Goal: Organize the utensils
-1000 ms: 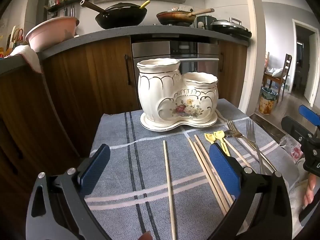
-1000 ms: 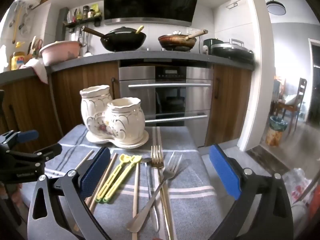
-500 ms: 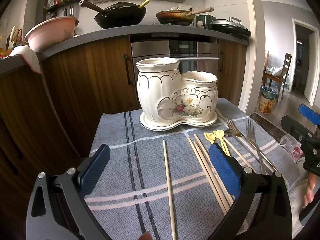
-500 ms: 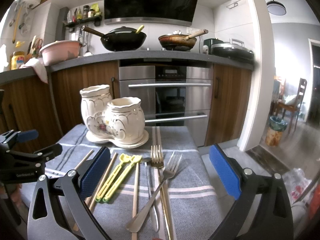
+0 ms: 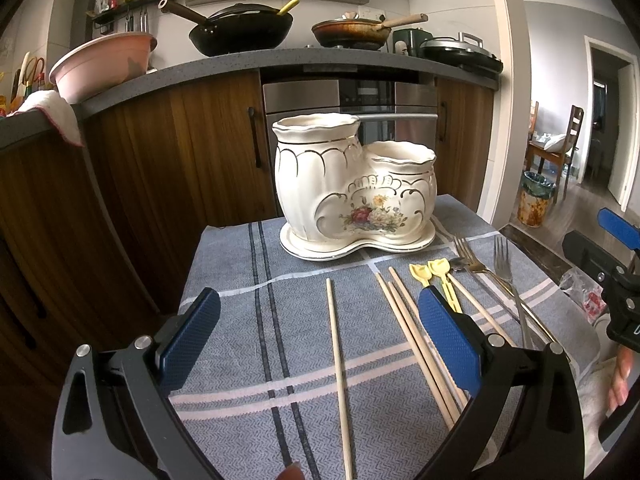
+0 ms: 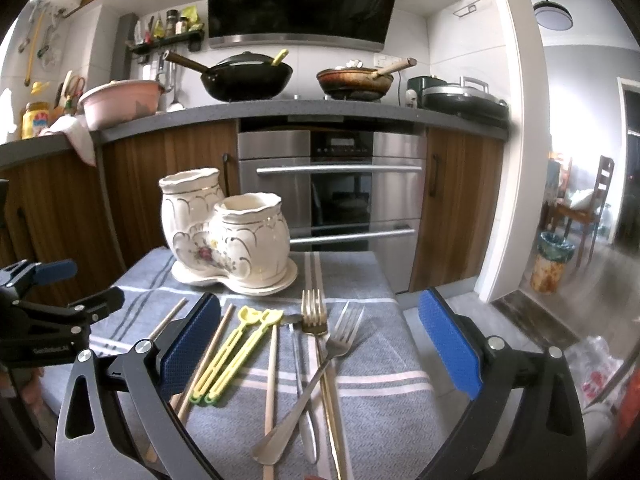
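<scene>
Both grippers hover over the cloth (image 5: 240, 320) with nothing in them: the left gripper (image 5: 320, 340) is spread wide above a lone chopstick (image 5: 338, 360), and the right gripper (image 6: 320, 340) is just as wide over the heap of cutlery. The holder (image 5: 352, 192), a cream two-pot ceramic piece, sits at the far end of the cloth, both pots looking empty from here, so not one utensil is sorted yet. On the left side the single chopstick lies apart from a tight bundle of chopsticks (image 5: 416, 344), which runs partly under the left gripper's right finger. On the right side it gets messy: two yellow picks (image 6: 232, 352) lie side by side, and a silver fork (image 6: 316, 380) lies across a gold fork (image 6: 320, 344), with a slim utensil (image 6: 300, 380) beneath that I cannot identify. Here is the danger. A grab at the crossed forks could drag the one under it, or flick it off the near edge. A pinch on a thin round chopstick flat on cloth may roll it out of the pads, or snag the fabric and tug everything along. And the holder is tall and narrow-mouthed; a long stick coming in tilted could clip the rim and rock it.
</scene>
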